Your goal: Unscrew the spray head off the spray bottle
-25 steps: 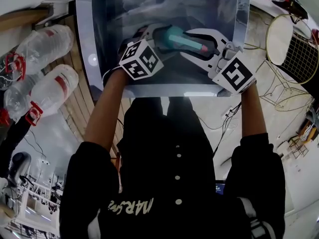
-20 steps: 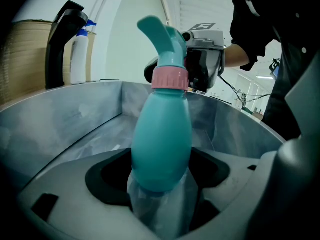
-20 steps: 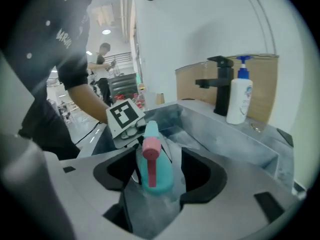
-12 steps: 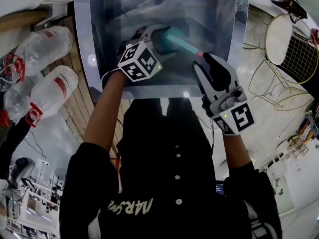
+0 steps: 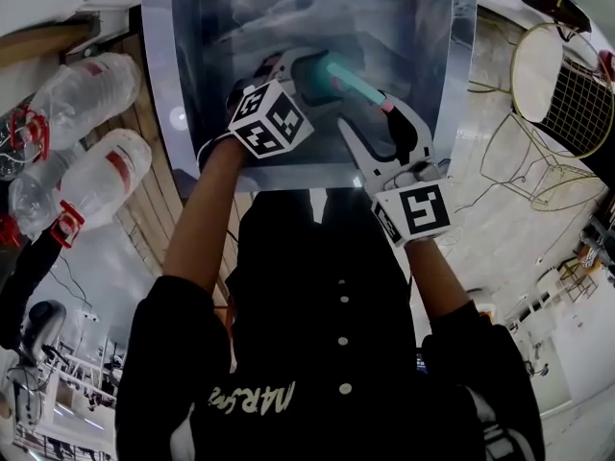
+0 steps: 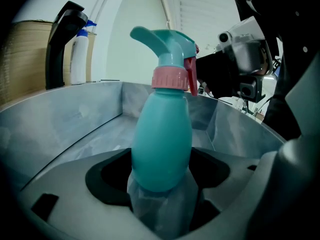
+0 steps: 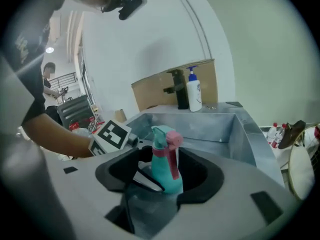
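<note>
**One Half-Legible Word Among Unreadable Labels**

Pale lettering (image 5: 252,399) runs across the front of the person's black top (image 5: 336,353) and appears upside down in the head view. It seems to begin "MARS", and the letters after that cannot be made out. The left cube (image 5: 269,116) and the right cube (image 5: 413,212) carry black-and-white square code markers, which are patterns rather than letters or numbers. At the left edge, a near plastic bottle (image 5: 96,176) and a far plastic bottle (image 5: 82,89) wear red labels whose print is too small to read. In the right gripper view, a white pump bottle (image 7: 194,95) shows a blue label, equally illegible.
</note>
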`<action>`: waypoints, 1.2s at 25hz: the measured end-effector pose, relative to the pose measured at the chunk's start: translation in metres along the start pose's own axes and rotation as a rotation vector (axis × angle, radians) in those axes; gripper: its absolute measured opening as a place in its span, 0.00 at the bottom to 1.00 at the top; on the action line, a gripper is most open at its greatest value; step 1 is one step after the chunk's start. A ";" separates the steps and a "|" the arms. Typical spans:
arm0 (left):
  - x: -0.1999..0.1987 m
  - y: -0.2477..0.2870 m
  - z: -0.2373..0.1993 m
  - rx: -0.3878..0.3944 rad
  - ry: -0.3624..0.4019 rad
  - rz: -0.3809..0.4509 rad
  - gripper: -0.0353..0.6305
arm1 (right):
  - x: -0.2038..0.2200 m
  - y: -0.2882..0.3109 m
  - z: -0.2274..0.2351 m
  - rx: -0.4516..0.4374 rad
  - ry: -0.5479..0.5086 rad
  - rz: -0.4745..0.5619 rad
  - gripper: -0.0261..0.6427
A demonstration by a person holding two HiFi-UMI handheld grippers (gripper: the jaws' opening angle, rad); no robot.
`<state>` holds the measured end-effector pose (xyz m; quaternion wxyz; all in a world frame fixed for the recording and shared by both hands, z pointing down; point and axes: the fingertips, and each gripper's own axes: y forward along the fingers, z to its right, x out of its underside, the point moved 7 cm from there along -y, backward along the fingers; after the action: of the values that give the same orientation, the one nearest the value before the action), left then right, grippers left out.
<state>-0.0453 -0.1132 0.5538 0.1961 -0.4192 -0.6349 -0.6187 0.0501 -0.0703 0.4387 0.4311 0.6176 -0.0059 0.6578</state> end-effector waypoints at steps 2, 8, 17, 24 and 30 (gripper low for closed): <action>-0.001 0.001 0.000 0.000 0.001 0.001 0.61 | -0.002 0.007 0.005 0.027 0.018 -0.003 0.45; -0.001 0.000 0.000 -0.001 0.001 0.002 0.61 | -0.005 -0.025 -0.003 0.182 0.021 0.040 0.51; -0.001 0.000 0.000 -0.002 0.004 0.002 0.61 | -0.005 -0.002 -0.032 0.080 0.093 -0.015 0.37; -0.001 0.001 0.001 -0.001 0.006 0.000 0.61 | -0.005 0.016 -0.014 0.114 0.117 -0.038 0.37; 0.000 0.001 0.002 -0.003 0.005 -0.006 0.61 | -0.007 0.027 -0.016 0.114 0.058 -0.051 0.38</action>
<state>-0.0441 -0.1119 0.5539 0.1954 -0.4161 -0.6345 -0.6214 0.0207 -0.0822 0.4430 0.4119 0.6217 0.0598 0.6636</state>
